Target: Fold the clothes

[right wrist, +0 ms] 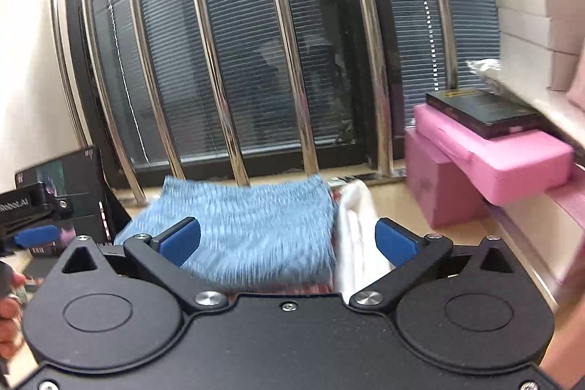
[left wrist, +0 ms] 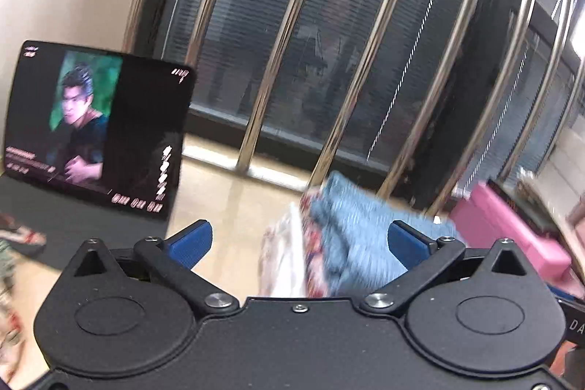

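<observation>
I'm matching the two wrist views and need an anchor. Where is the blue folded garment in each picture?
Left wrist view: the blue folded garment lies low and right of centre, partly behind the right blue finger.
Right wrist view: the blue folded garment lies low and centre, spread wide, with a white cloth at its right.
Shared landmark: the pink box to the garment's right.

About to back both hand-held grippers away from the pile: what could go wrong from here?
1. The blue garment lies just ahead of the open right hand-held gripper; a blue finger pad could snag it and undo the fold.
2. The white garment beside it looks loosely folded and may slump.
3. The tablet stands propped close to the left hand-held gripper; a sideways swing might knock it.
</observation>
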Demonstrator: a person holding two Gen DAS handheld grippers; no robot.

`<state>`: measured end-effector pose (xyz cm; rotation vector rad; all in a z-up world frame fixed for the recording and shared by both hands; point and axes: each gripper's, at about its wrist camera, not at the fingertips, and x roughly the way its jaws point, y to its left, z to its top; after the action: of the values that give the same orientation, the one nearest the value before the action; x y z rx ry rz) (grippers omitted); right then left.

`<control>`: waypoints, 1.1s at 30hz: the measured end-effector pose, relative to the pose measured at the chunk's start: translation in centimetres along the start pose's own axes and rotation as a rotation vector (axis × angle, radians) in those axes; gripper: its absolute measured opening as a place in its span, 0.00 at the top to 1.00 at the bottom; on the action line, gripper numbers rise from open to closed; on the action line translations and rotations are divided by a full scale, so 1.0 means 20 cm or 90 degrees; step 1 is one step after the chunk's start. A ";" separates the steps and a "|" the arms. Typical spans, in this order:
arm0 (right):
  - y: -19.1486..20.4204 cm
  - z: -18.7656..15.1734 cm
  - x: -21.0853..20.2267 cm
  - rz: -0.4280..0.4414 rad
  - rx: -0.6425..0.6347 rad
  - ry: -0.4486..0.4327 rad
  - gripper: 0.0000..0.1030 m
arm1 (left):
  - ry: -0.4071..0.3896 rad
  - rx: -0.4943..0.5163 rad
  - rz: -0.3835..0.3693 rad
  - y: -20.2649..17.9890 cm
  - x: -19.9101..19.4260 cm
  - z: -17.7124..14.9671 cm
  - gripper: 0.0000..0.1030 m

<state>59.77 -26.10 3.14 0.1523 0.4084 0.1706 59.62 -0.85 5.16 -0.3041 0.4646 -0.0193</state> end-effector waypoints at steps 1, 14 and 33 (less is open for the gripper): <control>0.01 -0.03 -0.03 -0.007 -0.001 0.006 0.00 | 0.005 0.004 0.009 0.01 -0.04 -0.03 0.00; 0.23 -0.43 -0.58 -0.015 -0.034 0.058 0.00 | 0.039 0.070 0.032 0.06 -0.62 -0.41 0.00; 0.40 -1.04 -1.47 0.041 -0.088 0.066 0.00 | 0.052 0.080 0.025 0.27 -1.53 -1.04 0.00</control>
<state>23.72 -21.62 -3.17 0.0199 0.4944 0.2705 22.66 1.01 -0.67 -0.1712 0.5478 -0.0218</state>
